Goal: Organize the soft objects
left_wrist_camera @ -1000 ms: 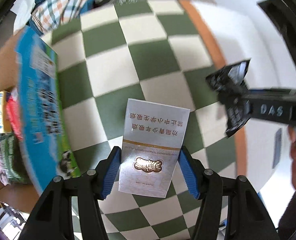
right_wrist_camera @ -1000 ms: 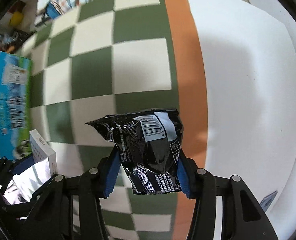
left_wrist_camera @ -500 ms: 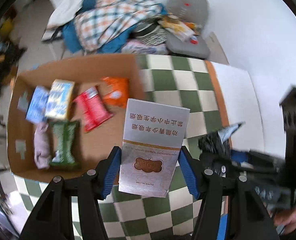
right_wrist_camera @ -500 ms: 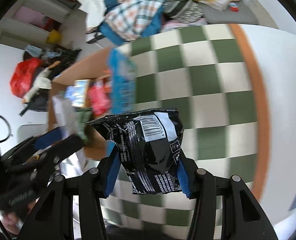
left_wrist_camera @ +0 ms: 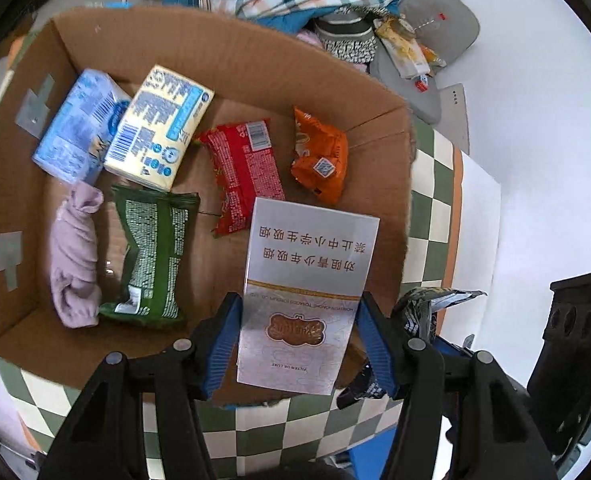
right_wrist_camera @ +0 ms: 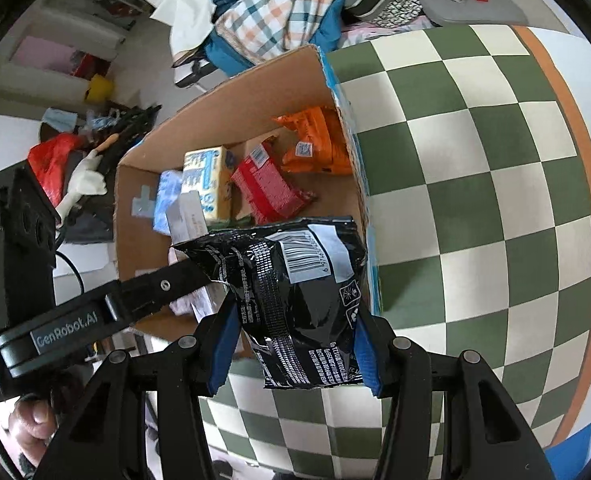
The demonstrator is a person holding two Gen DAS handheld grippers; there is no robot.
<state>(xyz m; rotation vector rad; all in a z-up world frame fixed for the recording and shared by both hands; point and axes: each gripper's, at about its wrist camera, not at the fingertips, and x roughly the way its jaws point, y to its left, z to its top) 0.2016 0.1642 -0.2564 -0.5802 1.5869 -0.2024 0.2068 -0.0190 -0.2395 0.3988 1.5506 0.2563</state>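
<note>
You have carried both loads off the open checkered tabletop (right_wrist_camera: 475, 184) and over to the cardboard box (left_wrist_camera: 223, 56). A second ago your left hand-held gripper (left_wrist_camera: 297, 344) held the white carton (left_wrist_camera: 307, 292) above bare green and cream squares; now it hangs over the box's near right corner, with the packets inside in full view. Your right hand-held gripper (right_wrist_camera: 291, 344) has brought the black packet (right_wrist_camera: 295, 296) from beside the orange border to the box's blue-printed side wall, just beside the left one.
</note>
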